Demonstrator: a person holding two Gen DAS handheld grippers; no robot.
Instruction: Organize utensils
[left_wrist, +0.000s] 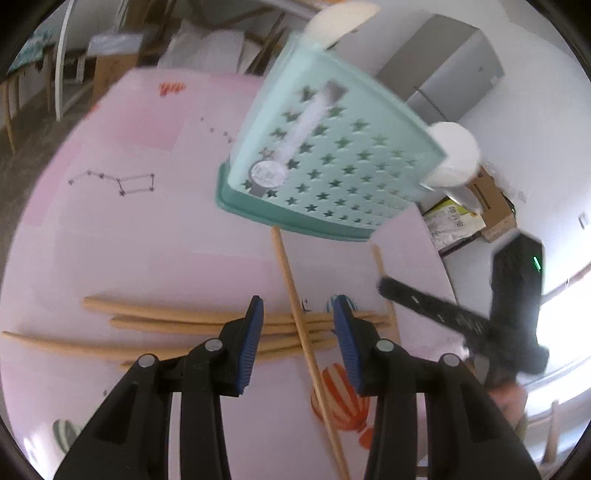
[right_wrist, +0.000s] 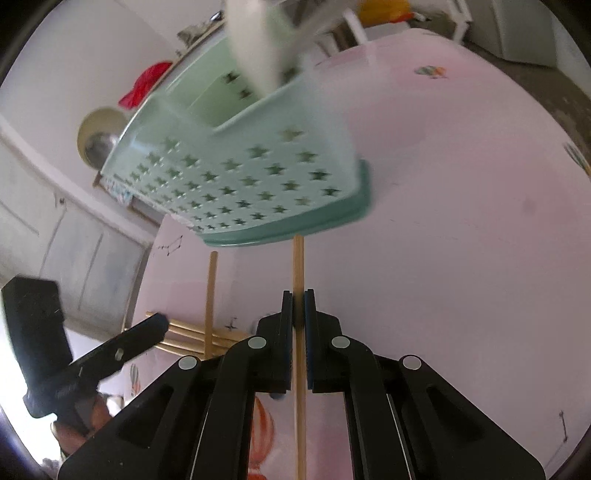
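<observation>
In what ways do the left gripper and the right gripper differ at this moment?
The left gripper is open, while the right gripper is shut on one chopstick. The left gripper holds nothing and hovers over the chopstick pile lying crosswise; the right gripper's chopstick runs lengthwise between its fingers. Both are black with blue pads and face the green basket.

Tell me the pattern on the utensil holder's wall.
Star-shaped cutouts in mint-green plastic utensil holder, clearest in the left wrist view.

Bright, even daylight with blown-out glare at the lower right of the left wrist view and lower left of the right wrist view, motion blur on the basket (right_wrist: 236, 173) and far room, strong fisheye bending and black corners.
</observation>
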